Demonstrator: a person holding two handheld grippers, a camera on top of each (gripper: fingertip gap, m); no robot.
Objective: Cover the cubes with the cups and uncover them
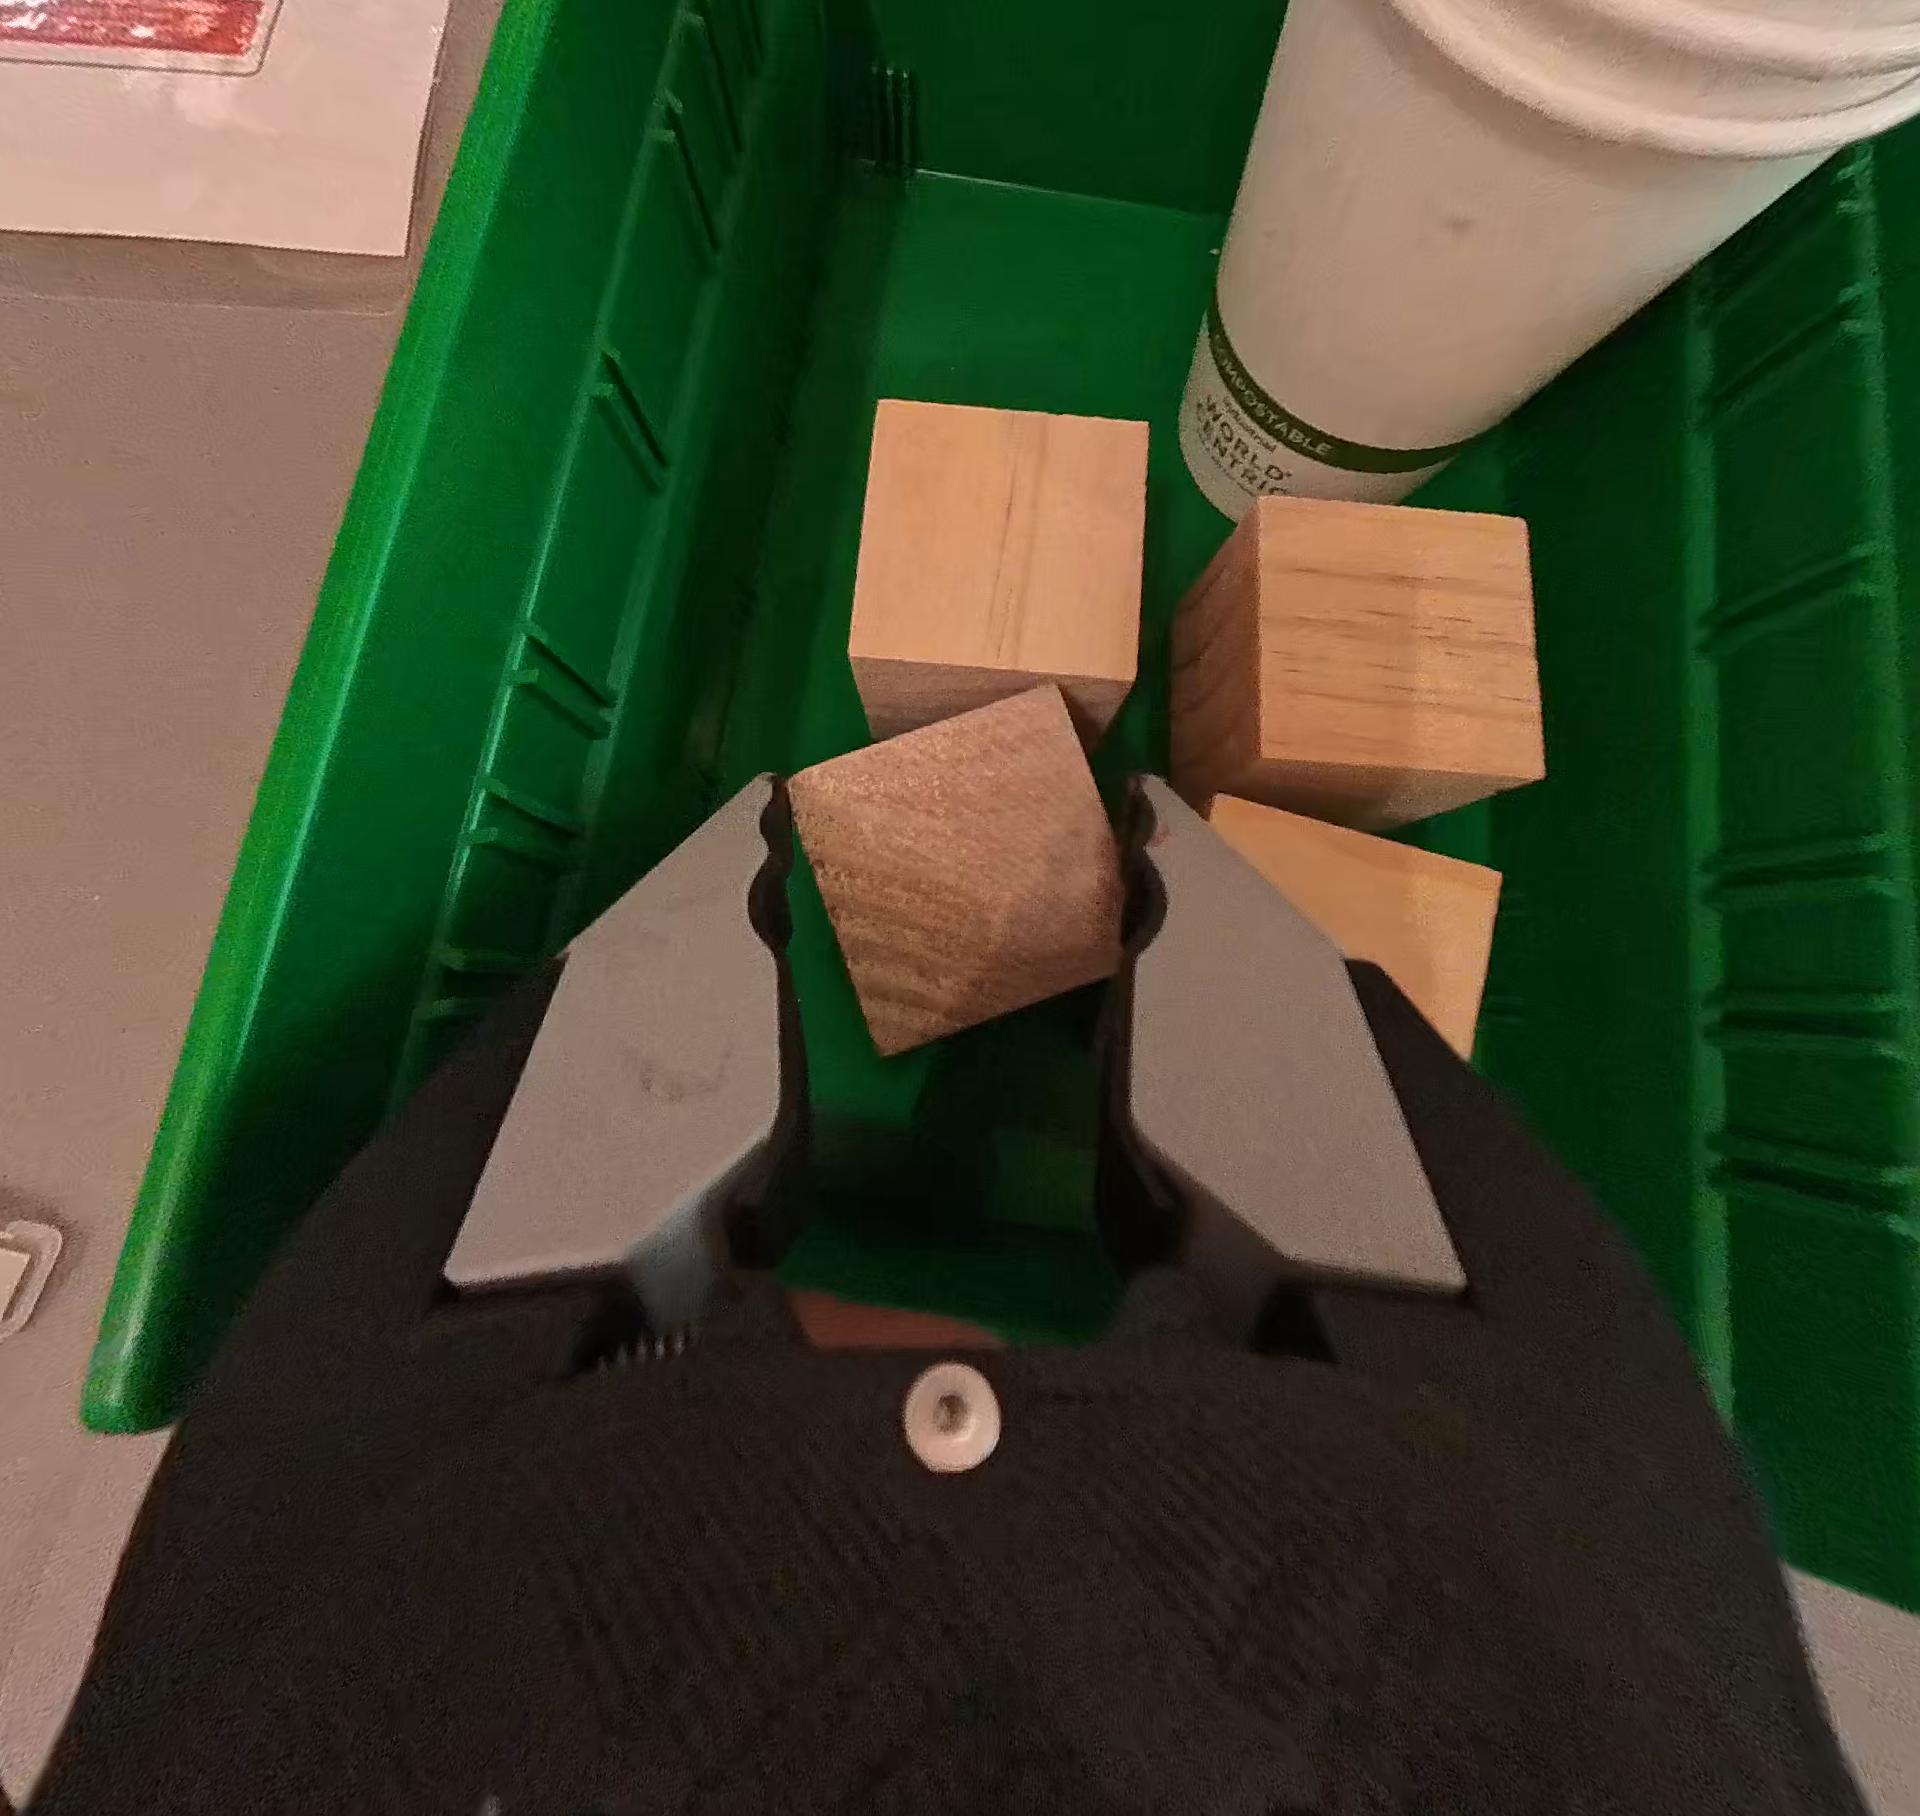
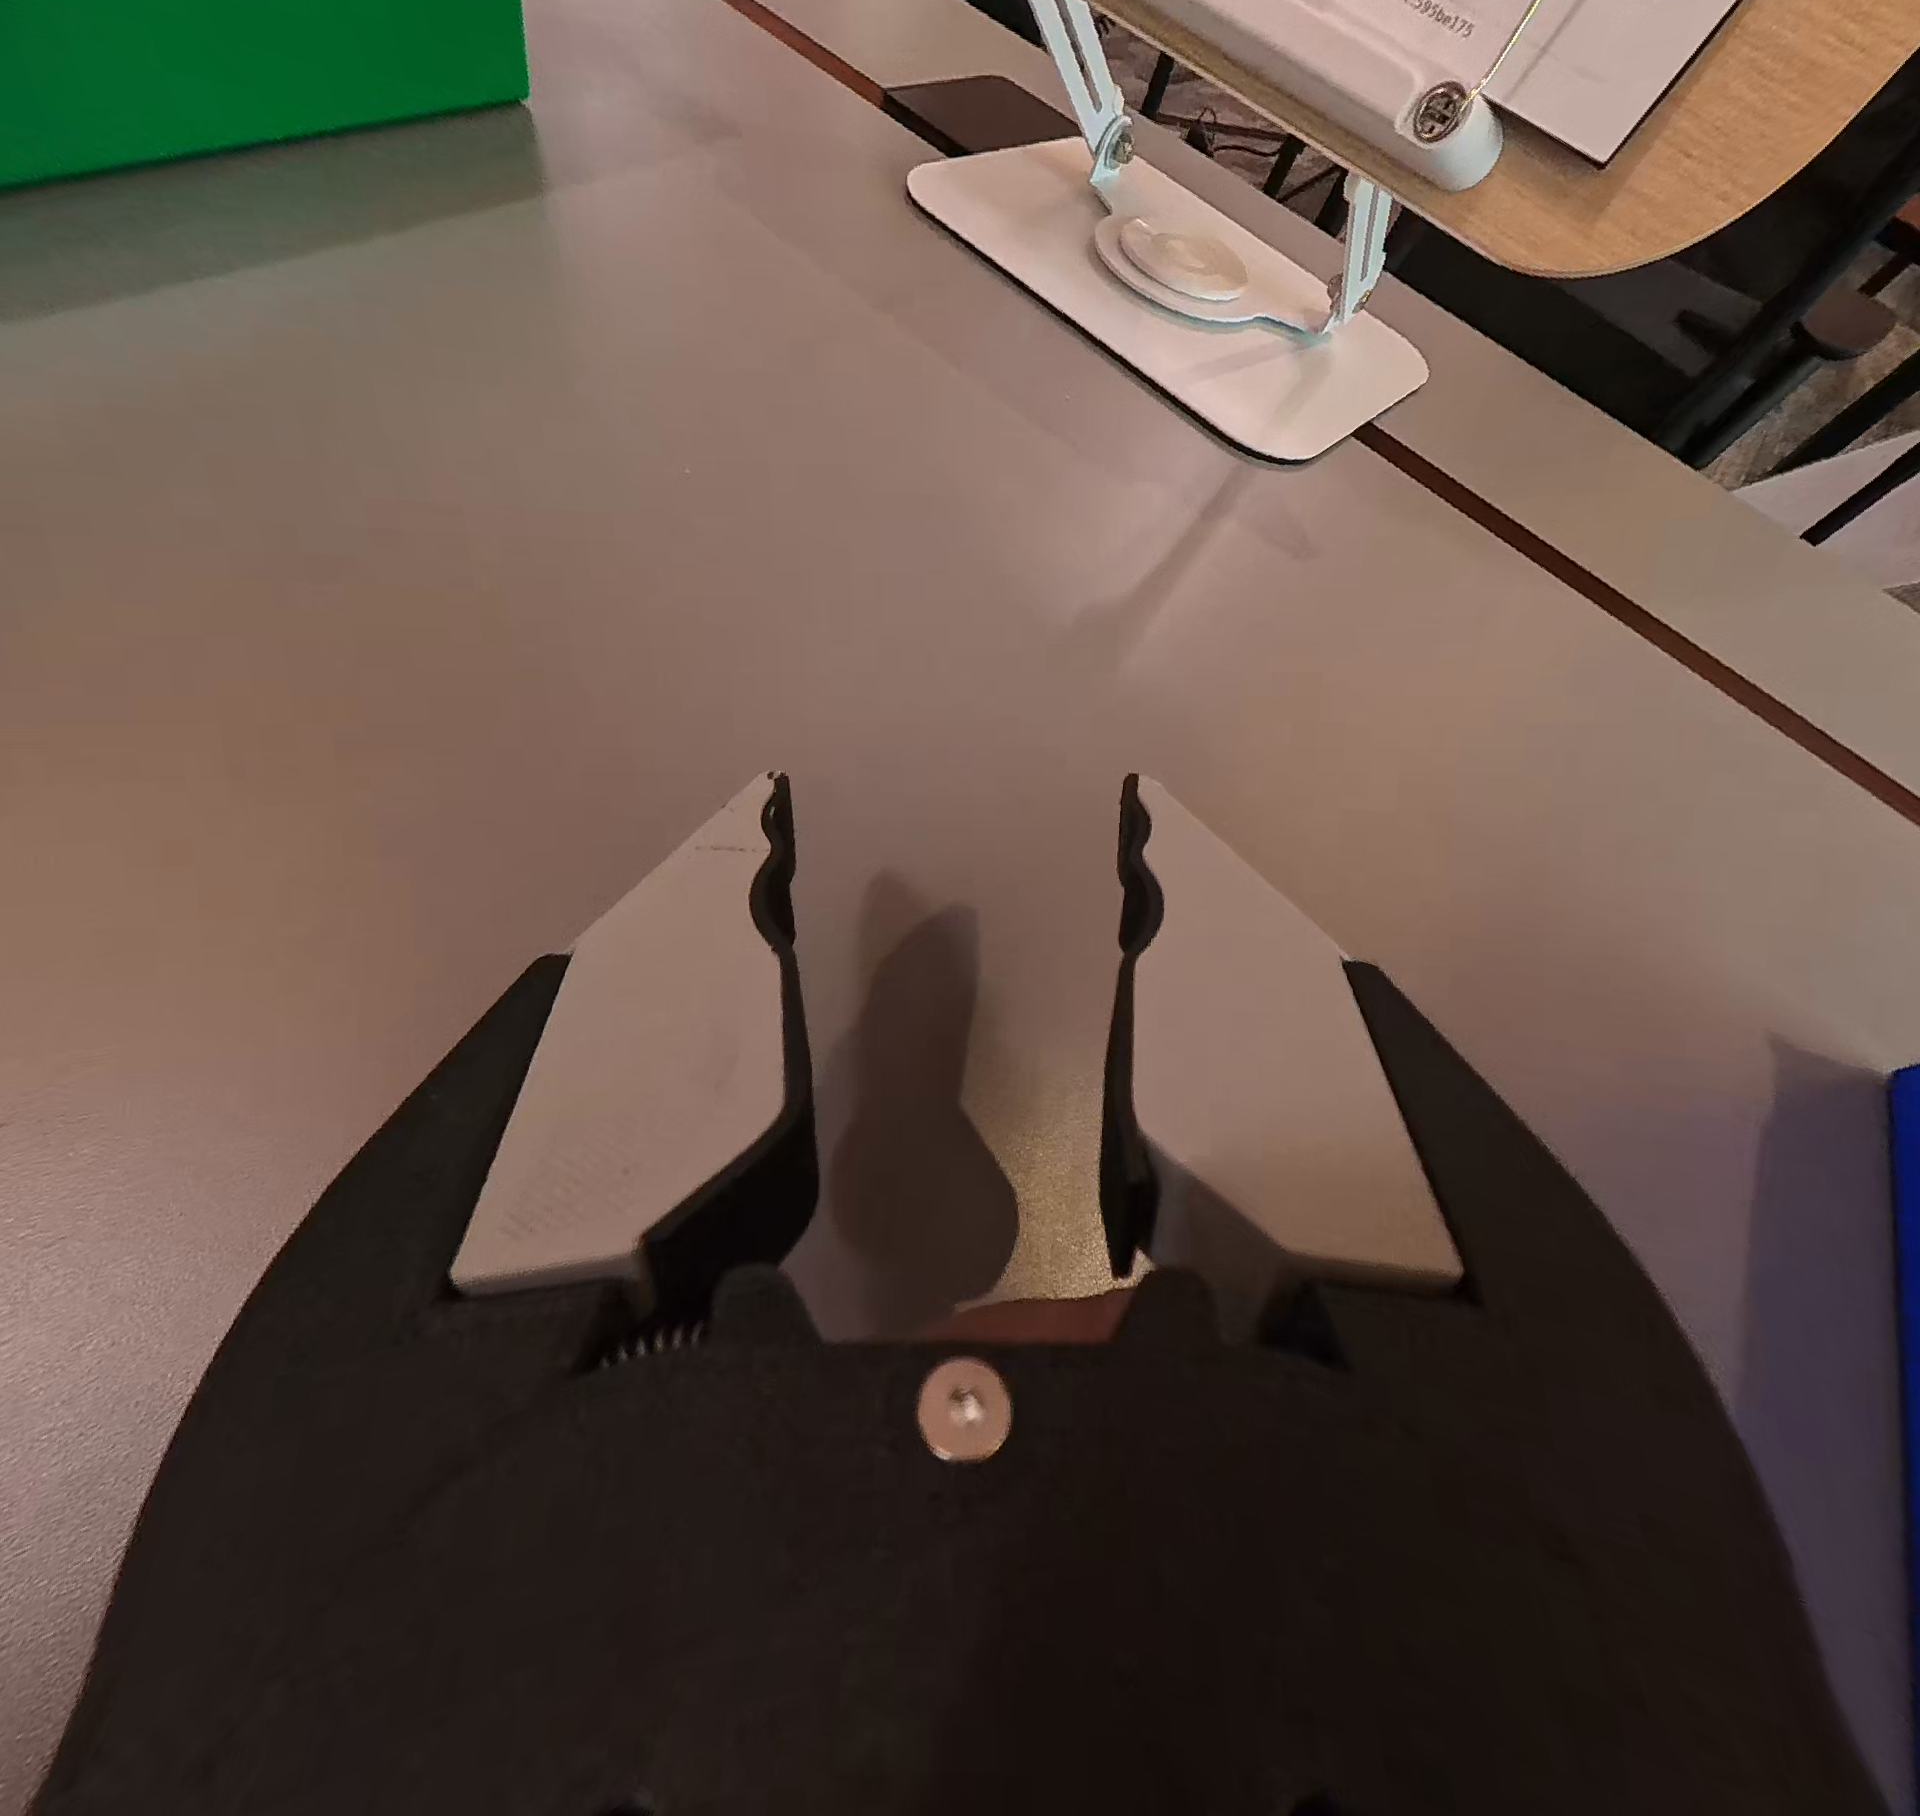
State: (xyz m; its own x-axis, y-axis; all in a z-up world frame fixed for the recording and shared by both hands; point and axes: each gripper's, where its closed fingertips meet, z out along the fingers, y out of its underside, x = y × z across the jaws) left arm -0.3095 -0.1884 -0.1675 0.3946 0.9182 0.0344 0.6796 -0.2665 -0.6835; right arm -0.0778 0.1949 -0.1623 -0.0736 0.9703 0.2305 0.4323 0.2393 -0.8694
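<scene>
Nearest, the left gripper [image 1: 956, 790] is clamped on a darker wooden cube [image 1: 961, 883] inside the green bin [image 1: 582, 519], but the hold is skewed. The cube sits turned between the fingers, so one corner meets the left pad [image 1: 771, 873] near its tip and an edge meets the right pad, with green showing below the left contact. That is the main risk. A grip on a corner rather than on flat faces may let the cube pivot or slip out during a lift, and it could drop back among the others.

Just beyond it, a pale cube [image 1: 1003, 561] stands close behind the held one. Two more, one [image 1: 1371, 644] above the other [image 1: 1382, 914], crowd the right finger. Pulling up at an angle could drag or knock these neighbours, or catch a finger on the ribbed bin wall.

Farther back, nested white paper cups [image 1: 1455, 208] lean into the bin's far right corner, above the cubes. A jolt to the cubes could tip them over.

The right gripper [image 2: 956, 790] has its fingers apart with nothing between them, above the bare grey bench [image 2: 623, 519]. The bin [image 2: 260, 31] is well off to its left and a white stand [image 2: 1174, 280] lies beyond it. It is too far away to steady anything.
</scene>
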